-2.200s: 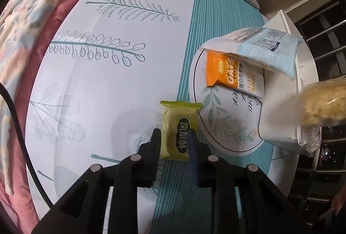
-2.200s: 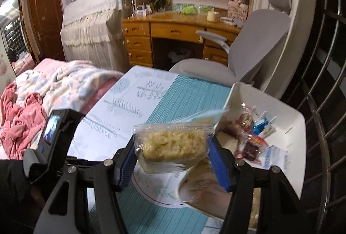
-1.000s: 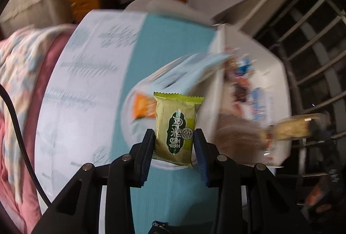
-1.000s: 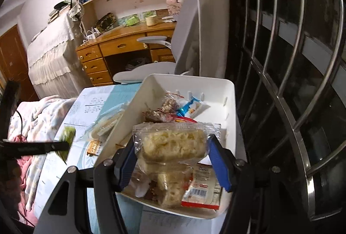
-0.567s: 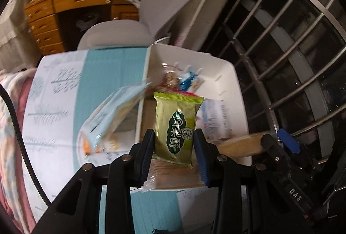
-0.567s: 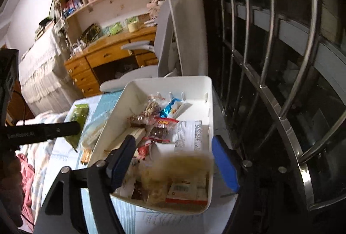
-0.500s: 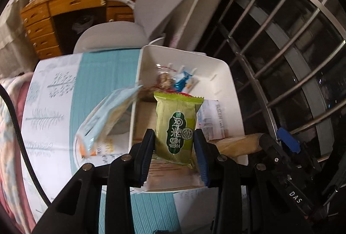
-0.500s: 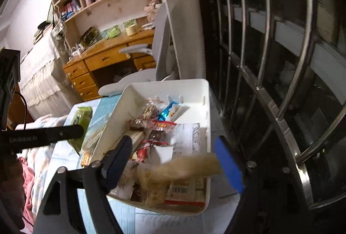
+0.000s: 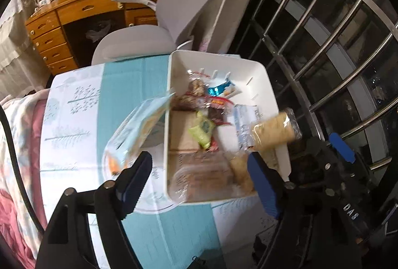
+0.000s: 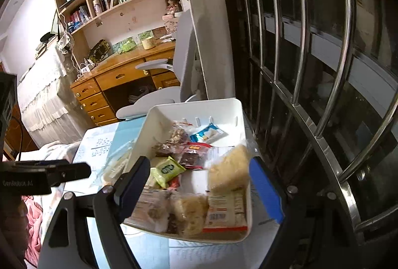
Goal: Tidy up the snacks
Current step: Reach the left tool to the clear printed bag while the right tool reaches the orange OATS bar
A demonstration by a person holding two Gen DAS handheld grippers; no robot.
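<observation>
Your left gripper (image 9: 199,182) is spreading its jaws above the white bin (image 9: 263,75), nothing between them; the green snack packet (image 9: 202,129) lies loose among wrappers in the bin's middle. Your right gripper (image 10: 199,184) stands wide apart, the pale rice-cracker pack (image 10: 228,169) free at the bin's right wall.

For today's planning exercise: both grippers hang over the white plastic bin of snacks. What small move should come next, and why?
Probably swing the left gripper, whose jaws are opening with nothing between them, back toward the pale blue pouch leaning on the white plastic bin's outer wall. The green packet already lies inside.
</observation>
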